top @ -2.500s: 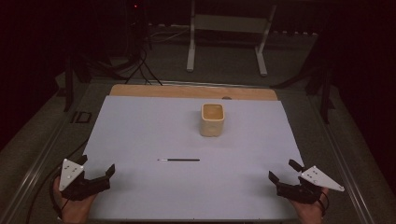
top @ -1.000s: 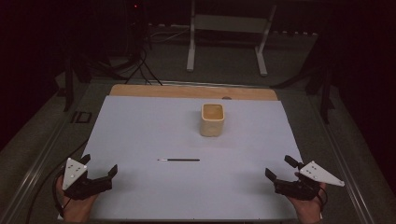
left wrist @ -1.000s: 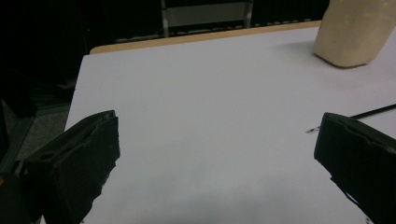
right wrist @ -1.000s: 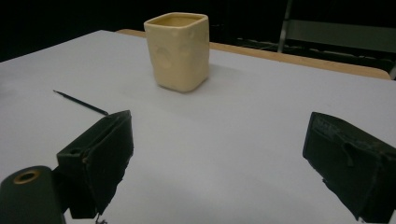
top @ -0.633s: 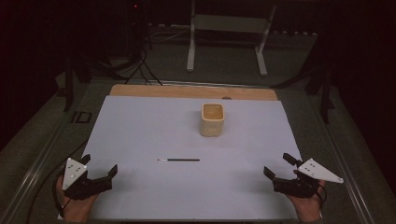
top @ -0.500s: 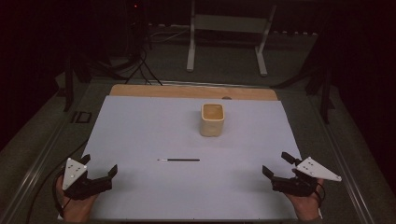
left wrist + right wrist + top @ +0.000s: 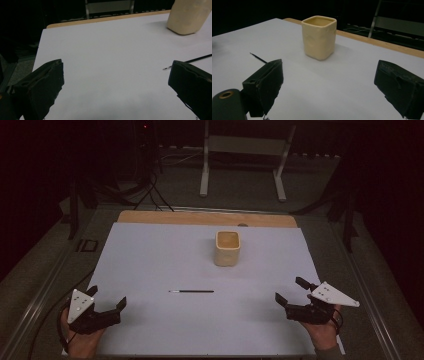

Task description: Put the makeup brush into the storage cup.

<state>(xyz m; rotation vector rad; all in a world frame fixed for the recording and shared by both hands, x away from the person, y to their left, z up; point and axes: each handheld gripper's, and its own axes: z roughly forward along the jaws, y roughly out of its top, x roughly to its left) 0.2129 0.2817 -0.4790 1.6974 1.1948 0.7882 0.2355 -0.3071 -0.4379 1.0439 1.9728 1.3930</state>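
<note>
Now my right gripper (image 7: 292, 291) has crept a little leftward toward the brush (image 7: 191, 291) since 2.5 s ago, jaws spread wide and empty; my left gripper (image 7: 106, 296) has barely shifted, likewise spread. Untouched, the brush lies just before the cup (image 7: 227, 248), between both grippers.

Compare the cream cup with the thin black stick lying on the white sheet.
The cream cup stands upright; the thin black stick lies flat. The cup is wide, squarish and hollow with an open top, while the stick is slender and solid. The cup is pale cream, the stick black with a light tip. Both rest on the white sheet, untouched by either gripper.
</note>
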